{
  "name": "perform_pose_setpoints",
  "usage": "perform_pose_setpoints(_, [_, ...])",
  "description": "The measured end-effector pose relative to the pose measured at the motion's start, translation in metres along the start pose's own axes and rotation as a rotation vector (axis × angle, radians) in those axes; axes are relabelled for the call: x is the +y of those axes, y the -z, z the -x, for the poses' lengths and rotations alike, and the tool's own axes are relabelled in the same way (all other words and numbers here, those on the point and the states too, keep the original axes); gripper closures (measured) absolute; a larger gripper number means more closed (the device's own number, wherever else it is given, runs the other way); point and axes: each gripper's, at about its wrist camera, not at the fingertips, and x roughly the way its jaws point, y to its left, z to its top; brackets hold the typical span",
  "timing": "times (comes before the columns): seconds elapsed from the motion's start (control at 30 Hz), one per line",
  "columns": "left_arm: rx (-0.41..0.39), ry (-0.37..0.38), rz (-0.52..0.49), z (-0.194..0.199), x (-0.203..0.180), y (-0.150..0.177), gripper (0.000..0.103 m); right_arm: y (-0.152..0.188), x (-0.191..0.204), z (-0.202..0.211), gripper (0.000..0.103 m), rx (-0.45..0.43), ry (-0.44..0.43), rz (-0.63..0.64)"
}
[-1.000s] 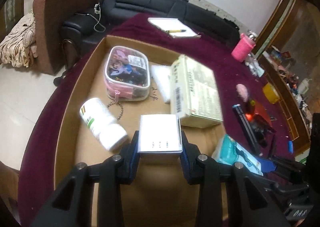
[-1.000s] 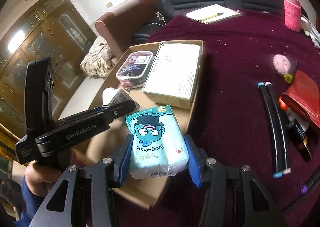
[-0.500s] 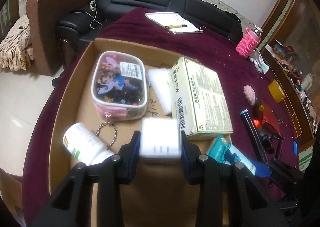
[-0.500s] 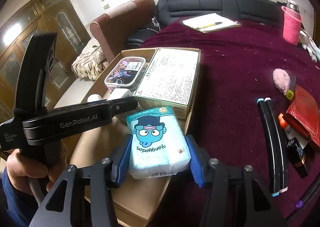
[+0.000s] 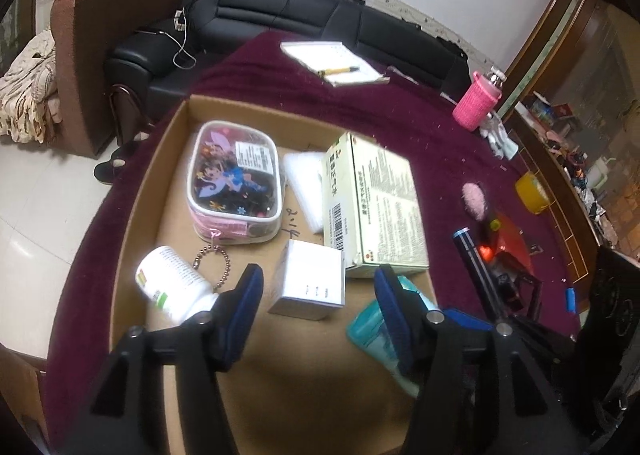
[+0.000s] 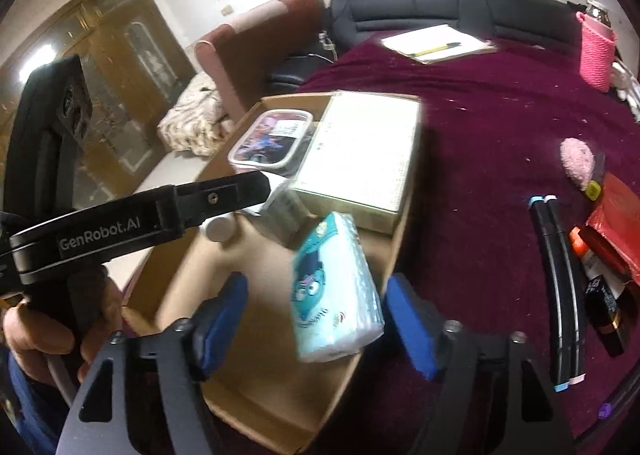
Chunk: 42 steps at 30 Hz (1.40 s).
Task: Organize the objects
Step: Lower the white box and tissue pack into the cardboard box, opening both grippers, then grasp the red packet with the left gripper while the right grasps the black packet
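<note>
A shallow cardboard box lies on the maroon table. My left gripper is open above it; a small white box rests on the box floor between the fingers, free of them. My right gripper is open; a teal tissue pack sits tilted between its fingers at the box's right wall, blurred. The pack also shows in the left wrist view. In the box lie a clear pink pouch, a white bottle, a large pale green carton and a white packet.
On the cloth to the right lie two black markers, a red packet, a lipstick and a pink puff. A notepad with pen and a pink-sleeved bottle stand at the back. Sofa and armchair stand beyond.
Both grippers have opened. The left let go of the small white box onto the box floor. The right released the tissue pack, which tilts at the box's right wall.
</note>
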Motion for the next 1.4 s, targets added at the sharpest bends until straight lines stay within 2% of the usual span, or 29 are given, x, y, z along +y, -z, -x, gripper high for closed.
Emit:
perform_pose_setpoints(0.23, [-0.027, 0.007, -0.001, 0.021, -0.004, 0.008, 0.044, -0.005, -0.03, 0.043, 0.024, -0.09, 0.011, -0.077])
perform_pose_setpoints(0.43, [-0.026, 0.033, -0.045, 0.026, -0.027, 0.012, 0.044, -0.007, -0.097, 0.09, 0.024, -0.174, 0.123, -0.219])
perform_pose_setpoints(0.63, [0.016, 0.077, -0.135, 0.009, -0.081, 0.011, 0.044, 0.004, -0.196, 0.135, 0.024, -0.234, 0.252, -0.454])
perform_pose_setpoints(0.73, [0.053, 0.107, -0.198, -0.009, -0.121, 0.008, 0.038, 0.018, -0.243, 0.15, 0.024, -0.277, 0.25, -0.595])
perform_pose_setpoints(0.8, [0.072, 0.123, -0.25, -0.024, -0.152, 0.005, 0.033, 0.022, -0.258, 0.154, 0.024, -0.281, 0.255, -0.633])
perform_pose_setpoints(0.93, [0.17, 0.157, -0.287, -0.069, -0.2, 0.0, 0.032, 0.028, -0.275, 0.16, 0.024, -0.289, 0.235, -0.676])
perform_pose_setpoints(1.13, [0.235, 0.064, -0.377, -0.121, -0.248, -0.007, 0.032, 0.031, -0.281, 0.165, 0.024, -0.302, 0.194, -0.714])
perform_pose_setpoints(1.27, [0.254, 0.007, -0.466, -0.145, -0.272, -0.007, 0.023, 0.032, -0.282, 0.165, 0.024, -0.306, 0.198, -0.718])
perform_pose_setpoints(1.4, [0.284, -0.007, -0.476, -0.169, -0.284, -0.013, 0.021, 0.034, -0.284, 0.164, 0.024, -0.306, 0.208, -0.726])
